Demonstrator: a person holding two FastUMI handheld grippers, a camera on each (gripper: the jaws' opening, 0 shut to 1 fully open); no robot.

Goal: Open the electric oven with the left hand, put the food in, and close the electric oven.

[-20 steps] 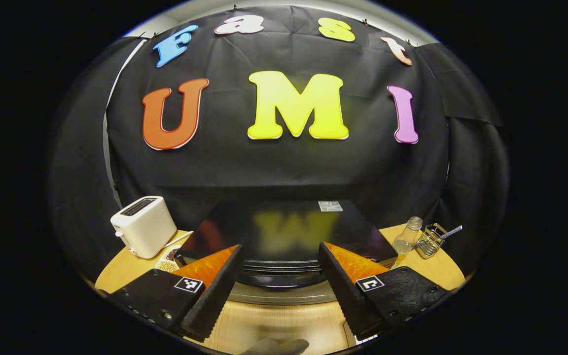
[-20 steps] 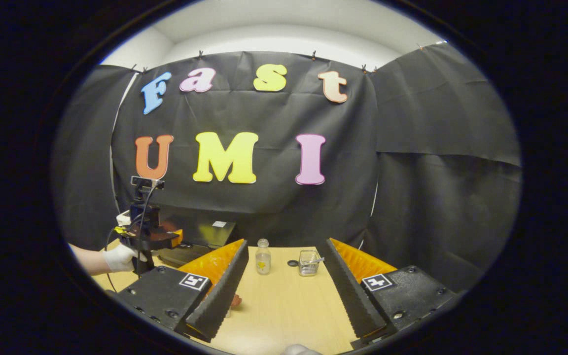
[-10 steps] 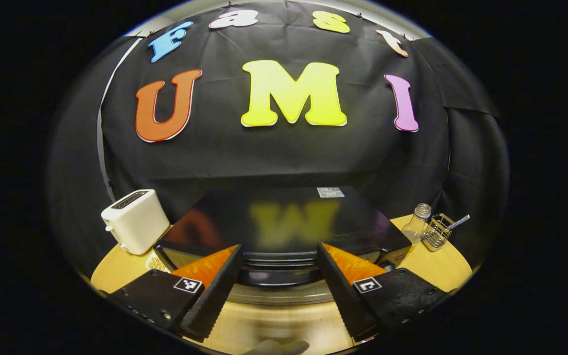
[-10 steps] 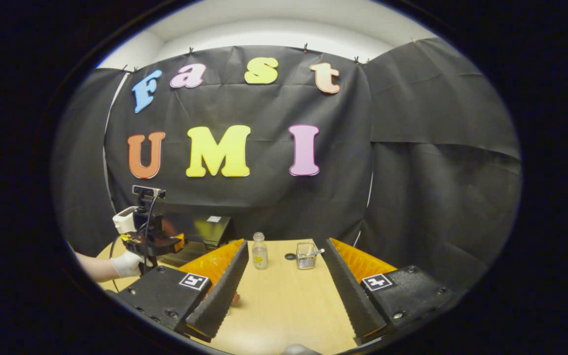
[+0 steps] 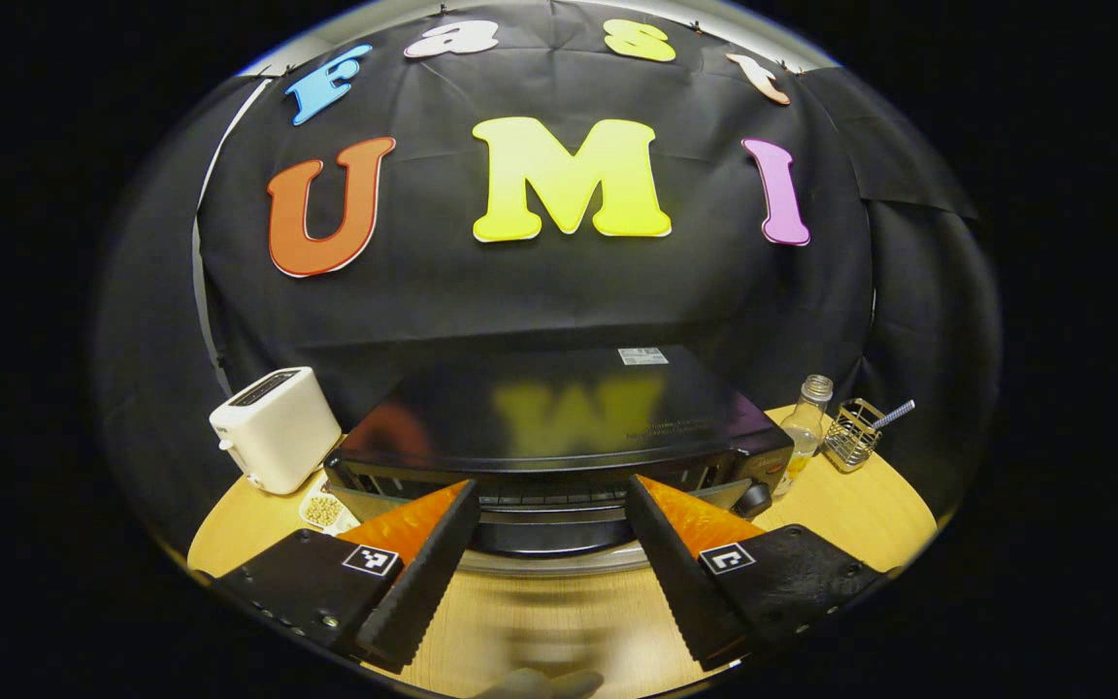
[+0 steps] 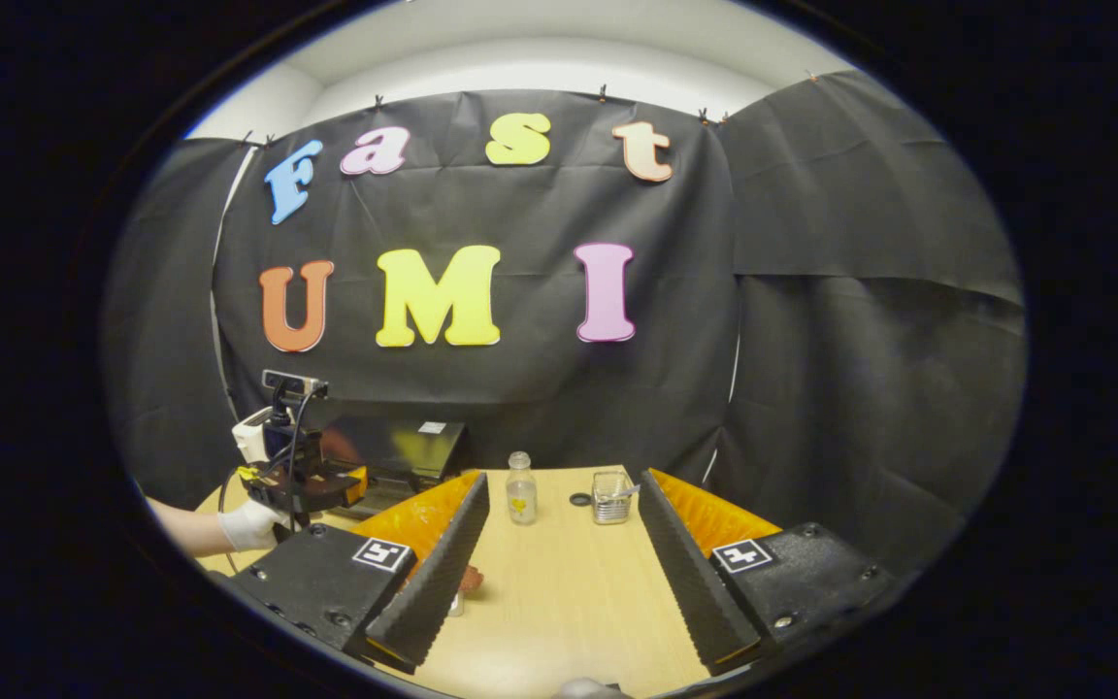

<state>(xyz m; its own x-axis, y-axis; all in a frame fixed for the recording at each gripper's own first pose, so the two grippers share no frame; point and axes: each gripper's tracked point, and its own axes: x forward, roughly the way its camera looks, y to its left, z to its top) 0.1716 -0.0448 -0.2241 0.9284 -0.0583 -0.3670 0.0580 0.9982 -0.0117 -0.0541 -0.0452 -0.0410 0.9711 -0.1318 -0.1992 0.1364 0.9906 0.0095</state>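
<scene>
Item 1, electric oven (image 5: 559,417): black box on the table (image 5: 559,621), straight ahead of my left tongs (image 5: 544,573). Its long axis runs side to side across the left gripper view; its front points toward me. The door appears tipped a little out at the top, with the pale handle bar (image 5: 549,561) lying crosswise between my two fingers, just beyond the tips.

Item 2, left tongs: spread wide, holding nothing. I judge the handle bar is not yet gripped. In the right gripper view they sit at the oven's (image 6: 404,451) front, held by a gloved hand (image 6: 250,525).

Item 3, right tongs (image 6: 559,582): spread wide, empty, over bare table (image 6: 559,602), well off to the oven's right. The left tongs are much the nearer to the door.

Item 4, food (image 6: 470,581): a small reddish-brown piece beside the right tongs' left finger, partly hidden; I cannot tell what it is.

Item 5, bystanders: white toaster (image 5: 278,439), small dish of beans (image 5: 324,509), glass bottle (image 5: 802,427), wire holder (image 5: 852,442).
</scene>
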